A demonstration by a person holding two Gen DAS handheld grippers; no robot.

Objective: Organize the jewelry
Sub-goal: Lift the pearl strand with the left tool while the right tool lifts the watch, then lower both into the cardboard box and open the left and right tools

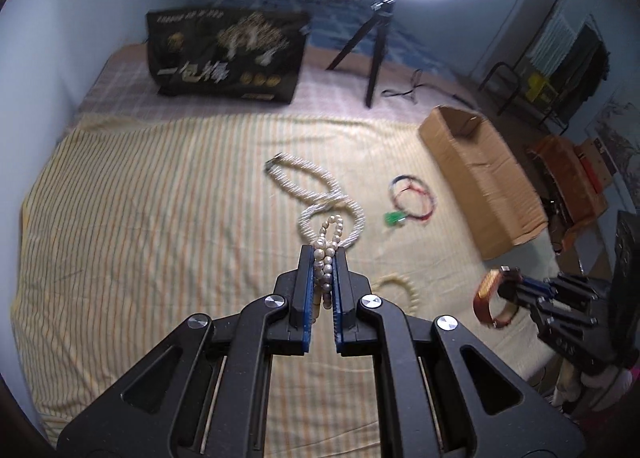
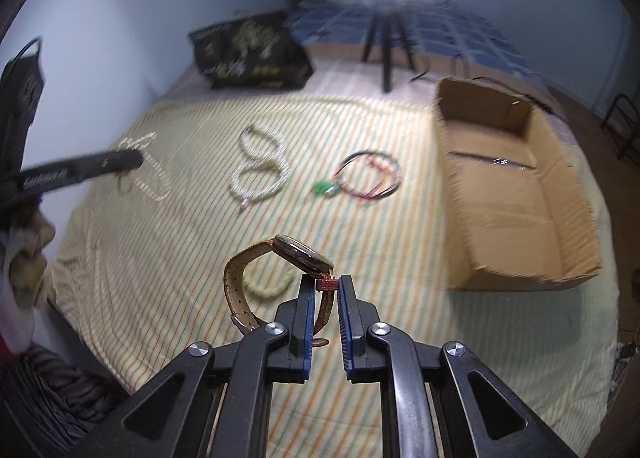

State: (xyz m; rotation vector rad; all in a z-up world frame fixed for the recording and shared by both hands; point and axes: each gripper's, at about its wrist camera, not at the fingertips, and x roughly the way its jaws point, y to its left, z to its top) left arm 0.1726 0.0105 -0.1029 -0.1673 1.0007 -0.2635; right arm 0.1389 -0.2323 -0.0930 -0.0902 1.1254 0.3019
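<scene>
My left gripper (image 1: 325,250) is shut on a pearl bracelet (image 1: 327,254) and holds it above the striped bed sheet. My right gripper (image 2: 325,280) is shut on the brown strap of a wristwatch (image 2: 280,274), held above the sheet; it also shows in the left wrist view (image 1: 505,280) with the watch (image 1: 489,298). A white bead necklace (image 1: 316,194) (image 2: 260,170) lies mid-bed. A red and dark cord bracelet with a green charm (image 1: 412,194) (image 2: 368,176) lies to its right. An open cardboard box (image 1: 480,174) (image 2: 516,194) stands at the right.
A cream bead bracelet (image 1: 404,288) (image 2: 268,290) lies on the sheet under the grippers. A black printed bag (image 1: 228,54) and a ring light tripod (image 1: 368,50) stand at the back. The bed edge runs along the right, with chairs and clutter beyond.
</scene>
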